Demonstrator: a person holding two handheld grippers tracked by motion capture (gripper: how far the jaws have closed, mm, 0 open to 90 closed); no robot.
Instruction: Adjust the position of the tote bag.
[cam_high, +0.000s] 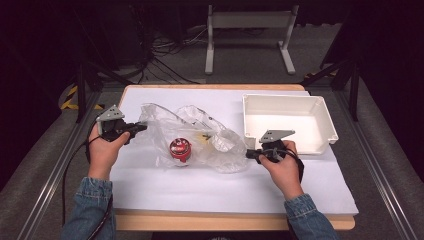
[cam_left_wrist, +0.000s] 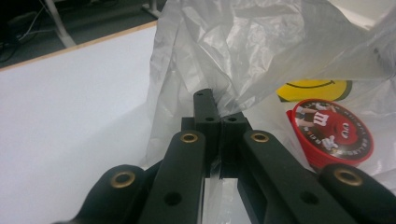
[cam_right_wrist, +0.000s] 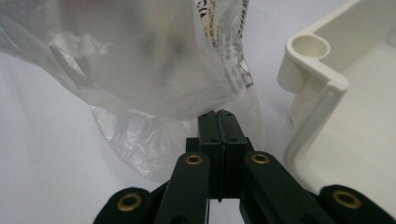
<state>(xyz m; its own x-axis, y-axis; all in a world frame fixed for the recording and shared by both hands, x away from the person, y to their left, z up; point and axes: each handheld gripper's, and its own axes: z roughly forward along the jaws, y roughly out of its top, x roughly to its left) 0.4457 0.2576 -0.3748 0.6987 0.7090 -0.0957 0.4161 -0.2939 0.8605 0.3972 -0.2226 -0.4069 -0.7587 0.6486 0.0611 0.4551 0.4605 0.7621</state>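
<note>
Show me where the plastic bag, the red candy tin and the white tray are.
plastic bag (cam_high: 220, 145), high view, crumpled right half.
red candy tin (cam_left_wrist: 332, 133), left gripper view, printed lid.
white tray (cam_high: 283, 98), high view, far rim.

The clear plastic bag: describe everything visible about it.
The plastic bag is thin, crinkled, see-through film with dark print near one edge. It lies spread on the white table cover, left of the white bin. A red round tin and something yellow show through it. The left gripper is shut on its left edge, the right gripper on its right edge.
</note>
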